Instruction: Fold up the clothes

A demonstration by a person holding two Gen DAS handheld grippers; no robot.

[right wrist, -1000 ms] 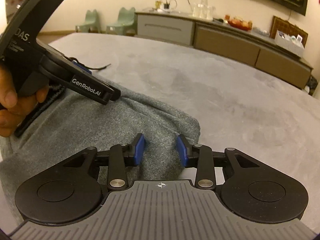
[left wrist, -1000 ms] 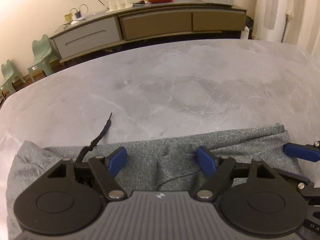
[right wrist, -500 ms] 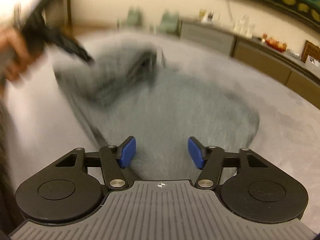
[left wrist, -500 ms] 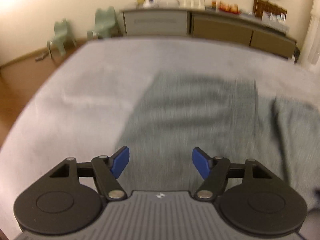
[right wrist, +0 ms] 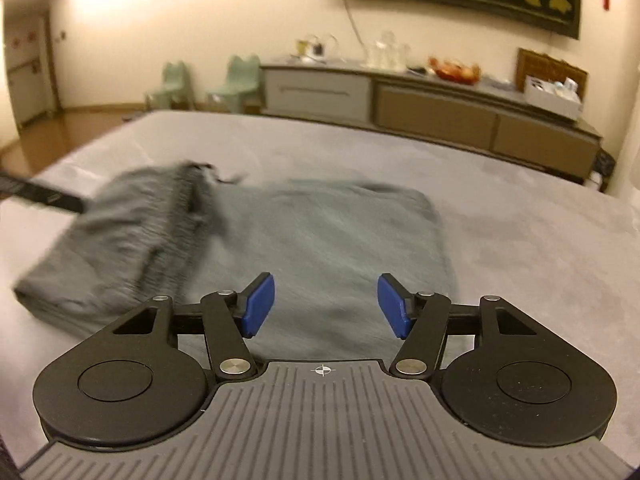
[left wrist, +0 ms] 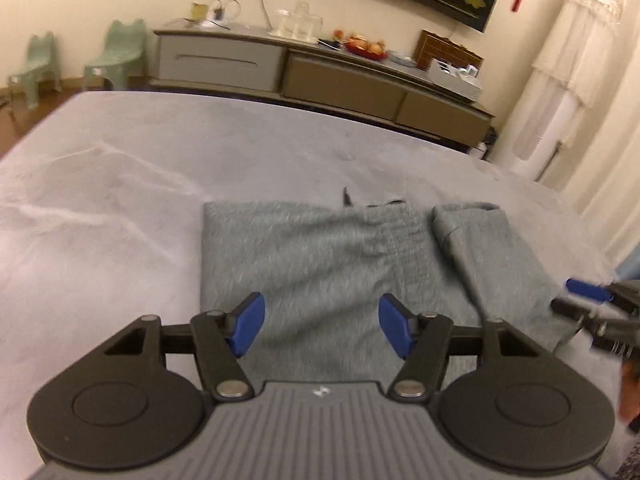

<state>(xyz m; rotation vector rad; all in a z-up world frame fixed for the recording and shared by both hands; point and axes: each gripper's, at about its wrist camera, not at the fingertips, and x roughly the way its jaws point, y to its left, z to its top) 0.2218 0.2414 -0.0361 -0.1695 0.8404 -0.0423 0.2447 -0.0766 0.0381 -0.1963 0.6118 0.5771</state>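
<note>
1. We see the grey garment (left wrist: 320, 264) lying folded flat on the table (left wrist: 120, 184), near its front edge, with a dark drawstring (left wrist: 346, 197) poking out at its far edge.
2. Our left gripper (left wrist: 321, 330) hangs over the garment's near edge, its blue pads spread wide and holding nothing.
3. Our right gripper (right wrist: 326, 306) hangs over the same cloth (right wrist: 320, 232), pads likewise wide apart and empty; from the left wrist it shows at the right edge (left wrist: 588, 300).
4. The white tray (left wrist: 456, 78) on the sideboard (left wrist: 320, 76) holds small items we cannot make out; a red dish (left wrist: 366, 46) beside it holds fruit.
5. The table is pale grey marble; two green chairs (left wrist: 116, 56) stand by the wall, a curtain (left wrist: 572, 80) hangs on the right.
6. A second ago the right gripper's pads stood narrow at the cloth's rim and the left gripper was low over the garment; both have since drawn back, and the garment now lies folded over.
</note>
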